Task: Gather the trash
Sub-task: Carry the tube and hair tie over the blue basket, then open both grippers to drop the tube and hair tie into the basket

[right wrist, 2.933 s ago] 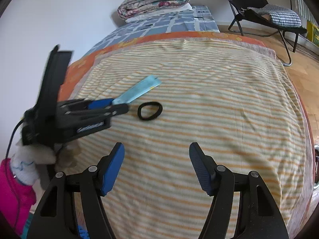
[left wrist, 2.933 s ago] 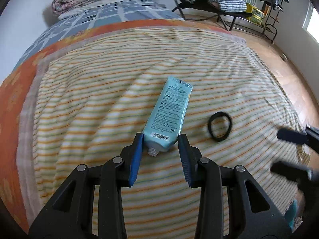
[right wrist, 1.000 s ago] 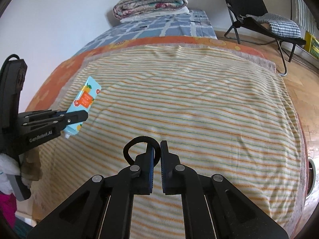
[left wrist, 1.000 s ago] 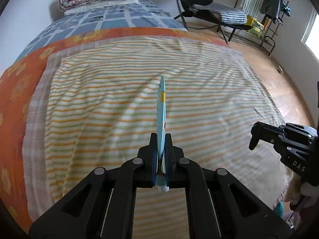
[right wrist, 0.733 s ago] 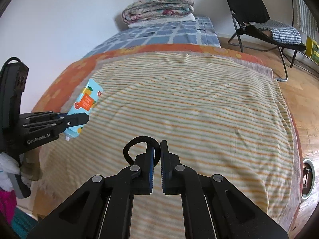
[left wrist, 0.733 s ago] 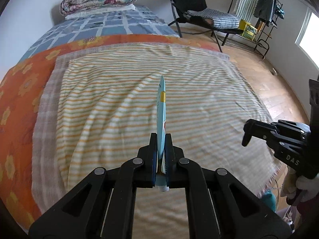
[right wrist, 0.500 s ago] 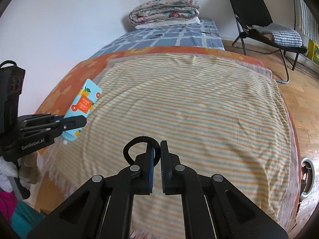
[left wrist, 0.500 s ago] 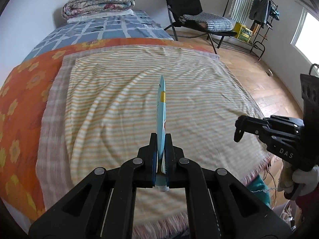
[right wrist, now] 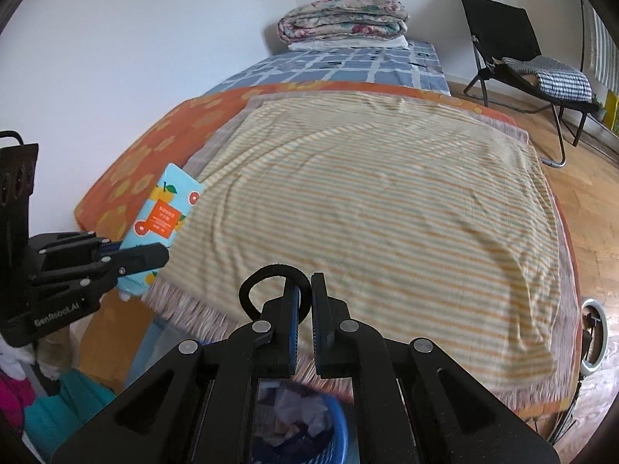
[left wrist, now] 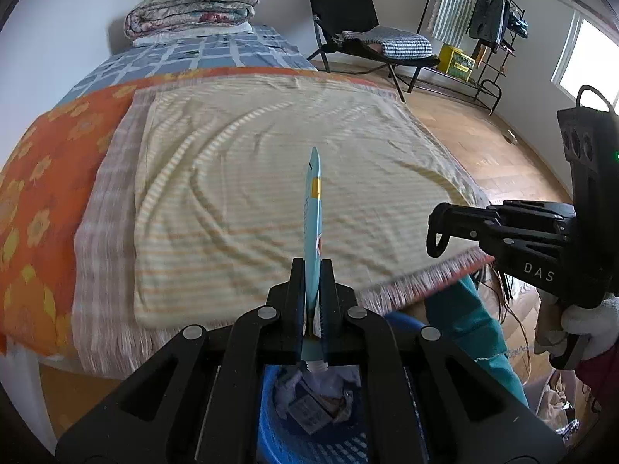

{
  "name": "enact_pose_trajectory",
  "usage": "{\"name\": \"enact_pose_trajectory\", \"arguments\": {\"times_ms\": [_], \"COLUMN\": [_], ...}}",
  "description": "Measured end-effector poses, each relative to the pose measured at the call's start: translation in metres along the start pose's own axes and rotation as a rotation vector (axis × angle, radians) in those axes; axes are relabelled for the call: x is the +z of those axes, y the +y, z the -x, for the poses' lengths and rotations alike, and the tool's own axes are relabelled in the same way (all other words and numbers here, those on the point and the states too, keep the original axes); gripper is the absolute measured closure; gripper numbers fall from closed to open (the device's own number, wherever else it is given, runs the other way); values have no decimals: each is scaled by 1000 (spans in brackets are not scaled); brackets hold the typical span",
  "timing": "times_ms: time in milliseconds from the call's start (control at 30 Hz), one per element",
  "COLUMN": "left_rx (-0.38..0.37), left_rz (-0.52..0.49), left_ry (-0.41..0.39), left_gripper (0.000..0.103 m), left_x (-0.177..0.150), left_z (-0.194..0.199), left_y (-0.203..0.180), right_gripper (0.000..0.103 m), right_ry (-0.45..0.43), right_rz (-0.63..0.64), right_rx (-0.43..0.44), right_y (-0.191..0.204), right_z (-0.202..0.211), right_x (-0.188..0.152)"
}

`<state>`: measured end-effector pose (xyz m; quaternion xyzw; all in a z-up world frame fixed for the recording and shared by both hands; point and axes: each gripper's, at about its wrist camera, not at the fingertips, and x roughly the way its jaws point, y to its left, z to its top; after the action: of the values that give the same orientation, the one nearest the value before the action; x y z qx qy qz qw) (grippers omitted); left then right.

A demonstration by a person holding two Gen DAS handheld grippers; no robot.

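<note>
Tube (left wrist: 314,228), one, clenched edge-on in left gripper (left wrist: 312,297), long axis running away from camera, crimped end forward, cap end over blue basket (left wrist: 271,437) past bed's (left wrist: 271,178) fringed foot edge. Hair tie (right wrist: 271,290), one, pinched in right gripper (right wrist: 305,309), off same edge. Trash lay in basket.

One tube (left wrist: 314,232), one hair tie (right wrist: 255,288), one basket (left wrist: 271,440).
</note>
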<state>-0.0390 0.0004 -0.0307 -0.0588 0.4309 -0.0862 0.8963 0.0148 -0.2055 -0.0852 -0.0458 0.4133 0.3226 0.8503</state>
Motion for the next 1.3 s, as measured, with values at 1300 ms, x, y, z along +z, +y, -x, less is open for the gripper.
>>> {"name": "enact_pose_trajectory", "arguments": {"times_ms": [1300], "left_rx": [-6], "left_rz": [-63], "left_ry": [148], "left_gripper": [99], "left_x": [-93], "left_z": [-8], "left_y": [-28], "right_gripper": [98], "right_ry": [176], "right_rz": [-87], "right_rx": [26], "right_y": [21], "right_z": [-4], "right_x": [-106]}}
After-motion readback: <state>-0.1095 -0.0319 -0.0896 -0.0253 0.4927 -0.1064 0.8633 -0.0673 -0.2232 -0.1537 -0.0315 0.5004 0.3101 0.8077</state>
